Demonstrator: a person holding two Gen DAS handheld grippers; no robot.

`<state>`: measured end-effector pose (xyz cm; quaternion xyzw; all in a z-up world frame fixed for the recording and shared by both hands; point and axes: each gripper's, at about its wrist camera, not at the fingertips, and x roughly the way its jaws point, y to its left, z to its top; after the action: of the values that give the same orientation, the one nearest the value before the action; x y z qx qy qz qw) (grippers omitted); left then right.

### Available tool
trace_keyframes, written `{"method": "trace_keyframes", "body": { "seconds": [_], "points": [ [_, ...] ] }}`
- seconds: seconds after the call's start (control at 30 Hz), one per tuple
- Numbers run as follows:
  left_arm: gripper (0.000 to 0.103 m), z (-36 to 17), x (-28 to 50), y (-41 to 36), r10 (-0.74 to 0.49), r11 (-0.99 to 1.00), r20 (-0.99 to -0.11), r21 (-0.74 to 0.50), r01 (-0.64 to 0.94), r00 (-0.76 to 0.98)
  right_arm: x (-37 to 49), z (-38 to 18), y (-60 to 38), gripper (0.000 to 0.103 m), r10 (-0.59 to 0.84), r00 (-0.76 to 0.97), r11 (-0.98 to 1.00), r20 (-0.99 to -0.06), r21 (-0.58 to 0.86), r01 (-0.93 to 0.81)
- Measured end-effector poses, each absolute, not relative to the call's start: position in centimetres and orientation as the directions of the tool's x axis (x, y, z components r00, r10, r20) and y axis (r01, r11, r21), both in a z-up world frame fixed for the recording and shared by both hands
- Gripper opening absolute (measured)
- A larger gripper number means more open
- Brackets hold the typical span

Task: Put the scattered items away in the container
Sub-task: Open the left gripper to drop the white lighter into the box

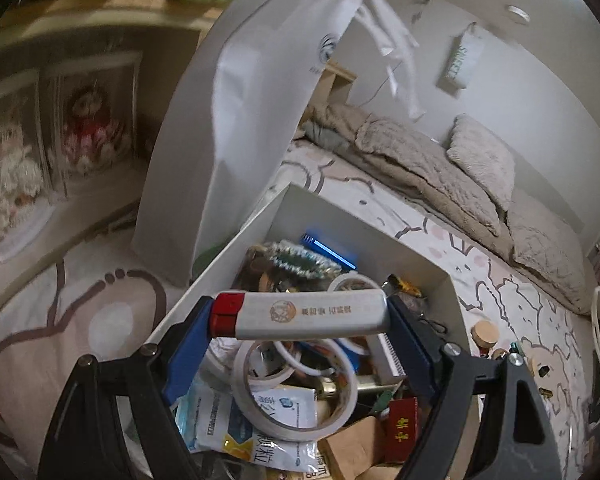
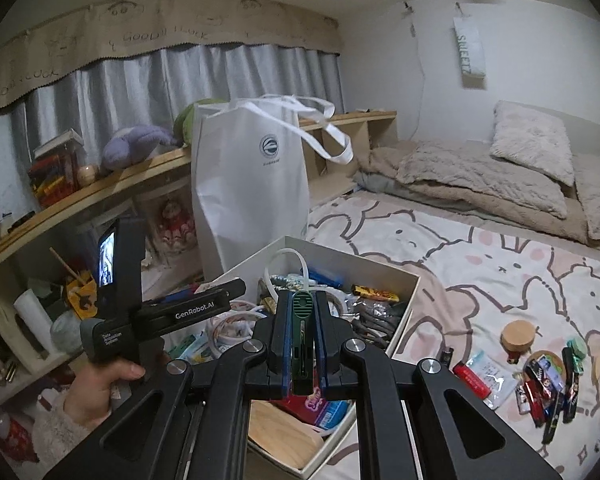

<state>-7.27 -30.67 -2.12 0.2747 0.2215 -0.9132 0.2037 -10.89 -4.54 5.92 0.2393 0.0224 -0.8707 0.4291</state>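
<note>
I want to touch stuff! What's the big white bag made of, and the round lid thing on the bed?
White bag: probably matte non-woven fabric or stiff paper; it stands creased, with floppy strap handles. Round lid: looks like pale unfinished wood, tan and dull.

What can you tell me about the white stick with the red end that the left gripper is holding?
The white stick is a rounded, plastic-looking bar with a red cap on its left end and an orange round logo with printed characters on its side. It lies crosswise, nearly level, clamped end to end between the left gripper's blue-padded jaws, above the white box full of clutter.
</note>
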Motion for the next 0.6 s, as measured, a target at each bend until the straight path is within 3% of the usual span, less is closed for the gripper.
{"method": "trace_keyframes", "body": {
  "seconds": [0.23,0.4,0.6],
  "points": [
    [0.084,-3.2,-8.1,-30.5,-0.205,-0.825,-0.637,-0.296,0.481,-0.743,-13.1,4.8,-7.0,0.01,-0.741,-0.446,-0.604,-0.501,0.207,0.77],
    [0.1,-3.5,-8.2,-30.2,-0.193,-0.827,-0.63,-0.308,0.47,-0.752,-14.6,4.3,-7.9,0.01,-0.741,-0.422,-0.599,-0.522,0.231,0.767],
    [0.1,-2.8,-7.3,-29.8,-0.248,-0.833,-0.606,-0.265,0.485,-0.756,-17.2,3.7,-8.8,0.01,-0.745,-0.387,-0.599,-0.543,0.29,0.746]
  ]
}}
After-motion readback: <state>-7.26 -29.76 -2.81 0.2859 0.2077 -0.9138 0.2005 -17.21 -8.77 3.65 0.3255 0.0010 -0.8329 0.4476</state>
